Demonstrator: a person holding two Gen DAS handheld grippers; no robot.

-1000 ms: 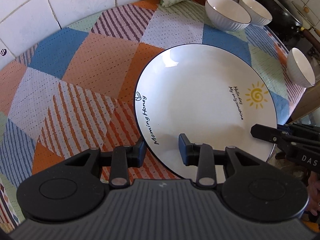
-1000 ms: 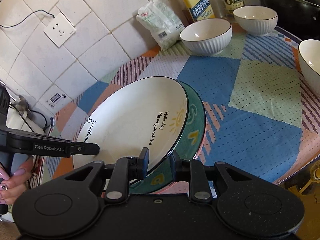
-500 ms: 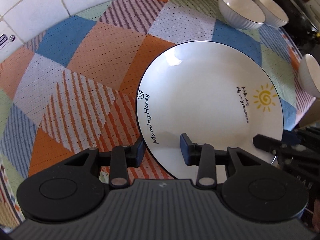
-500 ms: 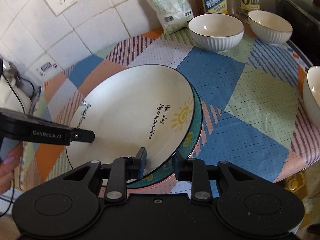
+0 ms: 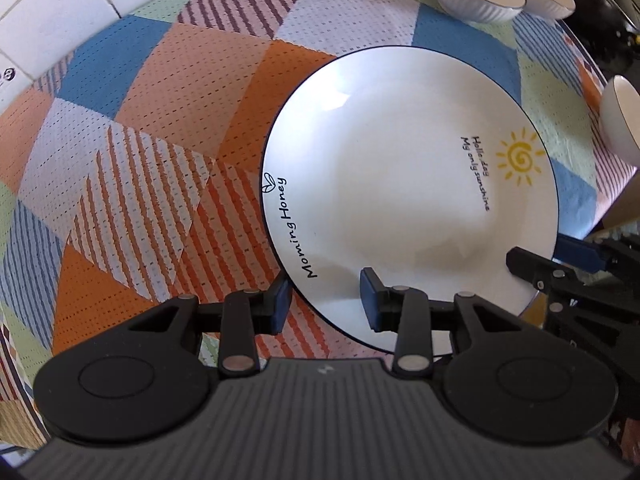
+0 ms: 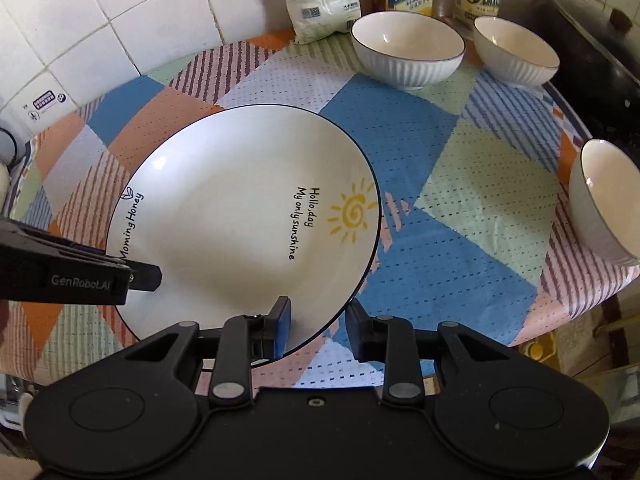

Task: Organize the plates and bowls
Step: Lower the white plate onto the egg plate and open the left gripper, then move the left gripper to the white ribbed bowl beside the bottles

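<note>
White sun-print plate lies flat on the patchwork cloth, towards its near edge. My left claw and right claw each straddle the rim, one finger over the plate and one outside. Neither presses, so both are released. The right has just been opening, with the rim between its jaws. Two-sided hold, I judge, keeps the plate level. The ribbed bowl stands well apart. Hidden: the plate's underside and its nearest rim arc.
</note>
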